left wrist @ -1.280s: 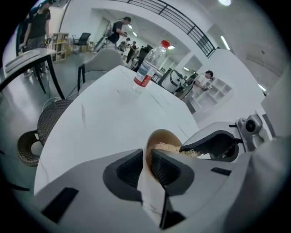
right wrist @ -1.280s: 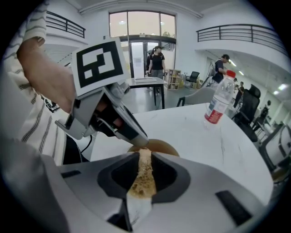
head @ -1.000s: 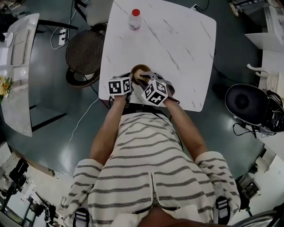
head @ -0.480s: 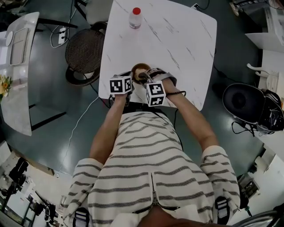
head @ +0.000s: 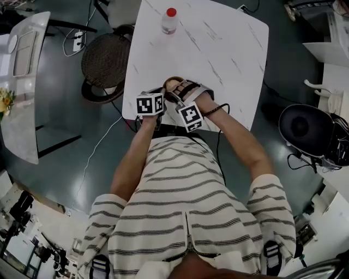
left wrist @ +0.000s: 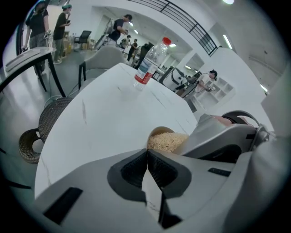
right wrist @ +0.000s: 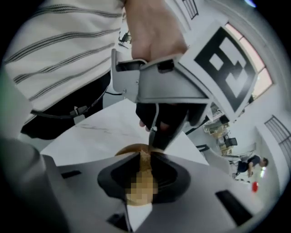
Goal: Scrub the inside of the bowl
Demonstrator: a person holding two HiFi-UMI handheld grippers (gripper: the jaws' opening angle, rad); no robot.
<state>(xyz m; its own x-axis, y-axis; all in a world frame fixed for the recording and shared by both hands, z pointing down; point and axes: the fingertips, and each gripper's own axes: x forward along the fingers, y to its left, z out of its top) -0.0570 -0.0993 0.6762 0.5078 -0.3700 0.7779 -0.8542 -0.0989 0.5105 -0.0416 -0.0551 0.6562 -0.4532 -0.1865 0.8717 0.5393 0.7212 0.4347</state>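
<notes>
The brown bowl (head: 173, 83) sits at the near edge of the white marble table (head: 218, 49), with a tan fibrous scrubbing pad (left wrist: 167, 141) down inside it. My left tongs (left wrist: 147, 154) are nipped on its rim (thin, so the jaws nearly meet). My right tongs (right wrist: 144, 155) pinch the pad and reach in from the right, wrist bent inward. Both forearms are stretched forward, hands close together.

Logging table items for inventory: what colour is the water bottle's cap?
The bottle cap is red; the head view shows it best.
</notes>
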